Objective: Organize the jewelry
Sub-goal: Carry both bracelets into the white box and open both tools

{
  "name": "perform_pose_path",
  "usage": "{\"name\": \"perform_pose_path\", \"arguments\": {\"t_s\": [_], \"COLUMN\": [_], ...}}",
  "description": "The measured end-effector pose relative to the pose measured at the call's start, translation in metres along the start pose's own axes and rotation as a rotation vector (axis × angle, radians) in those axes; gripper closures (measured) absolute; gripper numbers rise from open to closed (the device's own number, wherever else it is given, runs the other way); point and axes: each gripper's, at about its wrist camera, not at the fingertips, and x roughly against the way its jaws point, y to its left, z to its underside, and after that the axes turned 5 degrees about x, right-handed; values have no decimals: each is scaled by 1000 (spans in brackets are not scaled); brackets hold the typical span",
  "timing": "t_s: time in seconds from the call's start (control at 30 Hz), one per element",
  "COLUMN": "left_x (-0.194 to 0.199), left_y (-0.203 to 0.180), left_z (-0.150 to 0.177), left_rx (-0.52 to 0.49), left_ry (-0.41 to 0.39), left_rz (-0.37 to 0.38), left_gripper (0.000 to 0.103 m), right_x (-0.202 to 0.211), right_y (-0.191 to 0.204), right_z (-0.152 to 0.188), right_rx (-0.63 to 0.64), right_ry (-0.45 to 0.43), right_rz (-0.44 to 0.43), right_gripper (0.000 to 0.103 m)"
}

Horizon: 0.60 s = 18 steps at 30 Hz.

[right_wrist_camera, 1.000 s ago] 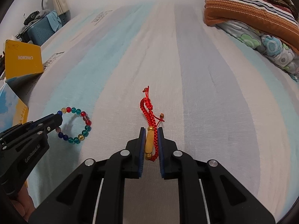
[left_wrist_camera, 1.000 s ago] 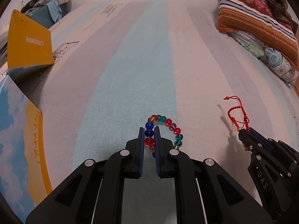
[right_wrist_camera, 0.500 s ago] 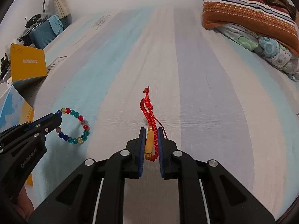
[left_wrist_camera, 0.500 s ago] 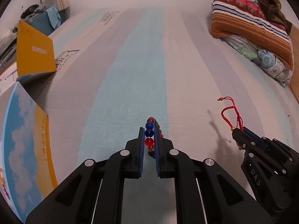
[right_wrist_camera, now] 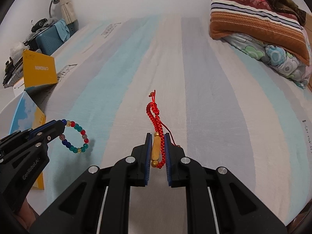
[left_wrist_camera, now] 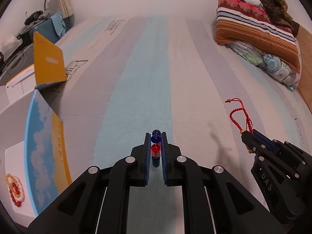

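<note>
My left gripper (left_wrist_camera: 156, 136) is shut on a bead bracelet (left_wrist_camera: 156, 149) of blue, red and teal beads and holds it above the striped bedsheet; in the right wrist view the bracelet (right_wrist_camera: 77, 137) hangs as a loop from that gripper (right_wrist_camera: 60, 122). My right gripper (right_wrist_camera: 156, 136) is shut on a red cord bracelet (right_wrist_camera: 156, 117) with a long golden bead, lifted off the sheet. It shows in the left wrist view too (left_wrist_camera: 240, 120), at the tip of the right gripper (left_wrist_camera: 248, 134).
An open box with a blue-and-yellow lid (left_wrist_camera: 42, 146) stands at the left bed edge; a pearl-and-red bracelet (left_wrist_camera: 14, 191) lies inside it. A yellow box (left_wrist_camera: 47, 63) stands behind it. Striped pillows (left_wrist_camera: 257, 31) lie at the far right. A teal suitcase (right_wrist_camera: 48, 39) stands beyond the bed.
Both grippers have lifted their bracelets off the sheet. The bead bracelet now hangs edge-on in the left jaws. More of the open box has come into the left view.
</note>
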Motion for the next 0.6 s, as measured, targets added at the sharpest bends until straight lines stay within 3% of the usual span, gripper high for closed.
{"name": "perform_pose_path", "arguments": {"t_s": [0.6], "left_x": [87], "left_y": [25], "left_z": [9], "left_rx": [9], "left_ry": [-90], "left_rz": [-5], "left_gripper": [94], "right_x": [59], "right_y": [26], "right_z": [2], "right_rx": [9], "right_ry": [-38], "right_rz": [9], "right_gripper": [91]}}
